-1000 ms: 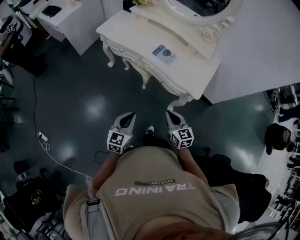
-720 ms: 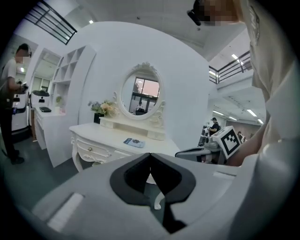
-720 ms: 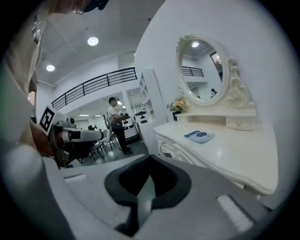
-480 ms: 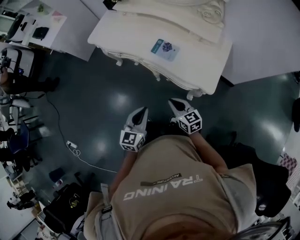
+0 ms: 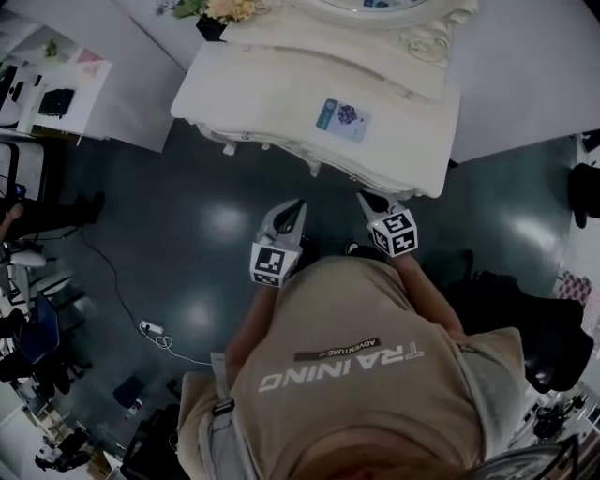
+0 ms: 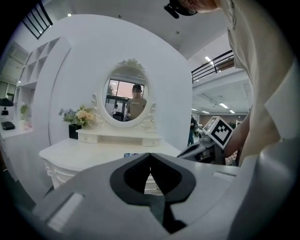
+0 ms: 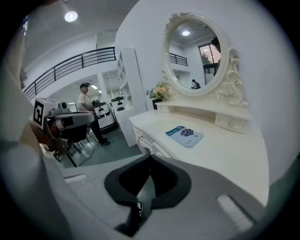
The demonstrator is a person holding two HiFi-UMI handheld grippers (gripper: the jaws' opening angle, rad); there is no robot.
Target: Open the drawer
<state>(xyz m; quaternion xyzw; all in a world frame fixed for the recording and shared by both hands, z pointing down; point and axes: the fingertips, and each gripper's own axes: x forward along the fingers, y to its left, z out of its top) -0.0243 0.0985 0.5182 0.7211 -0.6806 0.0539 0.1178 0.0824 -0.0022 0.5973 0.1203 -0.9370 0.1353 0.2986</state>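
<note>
Dressing table [image 5: 267,94] nearer; dark glossy floor [image 5: 141,244].

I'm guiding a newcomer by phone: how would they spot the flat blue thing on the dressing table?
Find the white dressing table with the oval mirror. On its top, in front of the mirror, lies a flat blue booklet. It is the only flat, coloured item; the flowers stand upright at the back.

A white table [image 5: 253,89] stands against the wall on a dark, glossy floor [image 5: 197,234]. A blue booklet [image 5: 343,119] lies flat near the middle of its top. A raised shelf [image 5: 356,47] bearing an oval mirror [image 6: 130,96] runs along the back, with a vase of flowers [image 5: 217,14] beside its end. A corded power strip [image 5: 150,329] lies on the floor, well apart from the table.
</note>
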